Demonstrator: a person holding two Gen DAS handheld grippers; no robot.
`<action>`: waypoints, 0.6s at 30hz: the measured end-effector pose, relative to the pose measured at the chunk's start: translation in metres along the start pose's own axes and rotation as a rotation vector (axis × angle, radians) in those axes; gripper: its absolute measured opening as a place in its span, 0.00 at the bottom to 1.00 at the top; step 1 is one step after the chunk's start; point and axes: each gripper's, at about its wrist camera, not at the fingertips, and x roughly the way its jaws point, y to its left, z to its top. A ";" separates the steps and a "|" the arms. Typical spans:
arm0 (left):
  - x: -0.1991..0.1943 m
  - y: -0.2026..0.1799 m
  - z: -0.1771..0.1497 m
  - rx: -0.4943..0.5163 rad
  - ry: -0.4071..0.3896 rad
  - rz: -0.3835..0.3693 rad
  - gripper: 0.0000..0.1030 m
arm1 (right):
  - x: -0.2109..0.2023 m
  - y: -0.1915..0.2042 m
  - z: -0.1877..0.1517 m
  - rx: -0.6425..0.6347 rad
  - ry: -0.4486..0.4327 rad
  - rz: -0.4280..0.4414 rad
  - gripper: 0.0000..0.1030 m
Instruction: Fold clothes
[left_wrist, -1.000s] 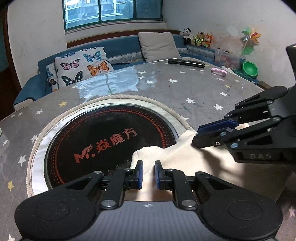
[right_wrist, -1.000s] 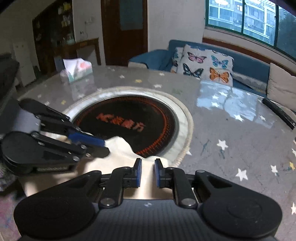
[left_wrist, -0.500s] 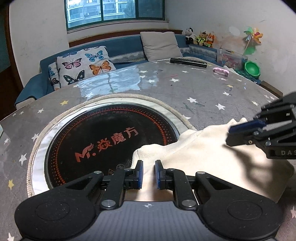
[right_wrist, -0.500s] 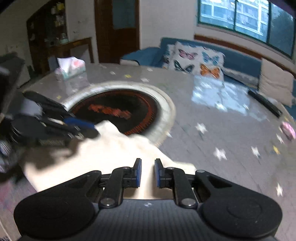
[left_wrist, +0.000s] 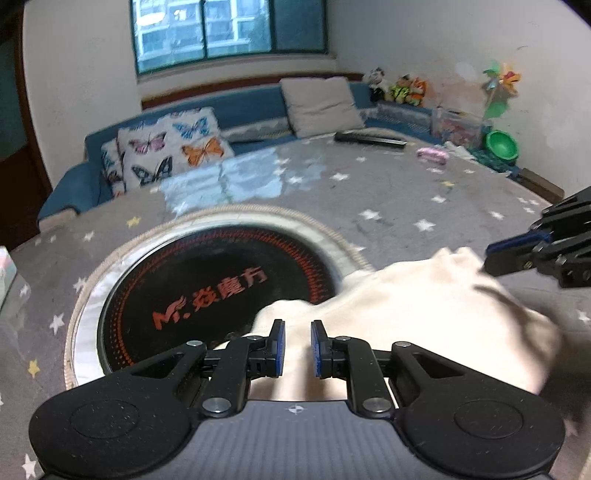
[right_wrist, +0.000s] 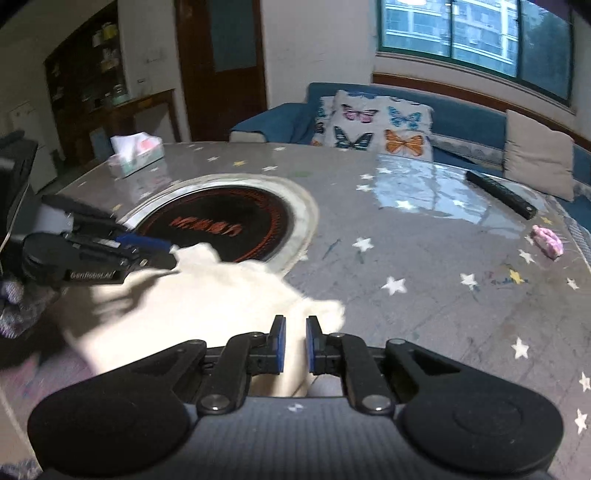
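Two claws pinch one cream, soft, fleecy garment (left_wrist: 406, 306) stretched along the near edge of the round grey star-printed surface (left_wrist: 388, 192), its long axis running left to right between them. The left claw (left_wrist: 297, 349) grips the cloth's left end, blue pads (left_wrist: 277, 347) close together with fabric bunched between them. The right claw (right_wrist: 294, 345) is clamped on the right end, its pads pressing a fold of the same cloth. Between the two grips the fabric rises in a loose, wrinkled ridge, and its far left part overlaps the near right rim of the black round glass hotplate (left_wrist: 207, 280) with red lettering set into the surface. A slim black remote (right_wrist: 498, 194) and a small pink object (right_wrist: 548, 240) lie well apart on the far side.
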 end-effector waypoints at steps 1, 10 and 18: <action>-0.005 -0.004 -0.001 0.004 -0.008 -0.010 0.17 | -0.003 0.004 -0.003 -0.010 0.003 0.012 0.09; -0.038 -0.029 -0.039 0.007 -0.004 -0.030 0.17 | -0.008 0.025 -0.032 -0.078 0.038 0.017 0.10; -0.068 -0.021 -0.065 -0.073 -0.014 0.007 0.17 | -0.027 0.050 -0.032 -0.141 -0.004 0.089 0.10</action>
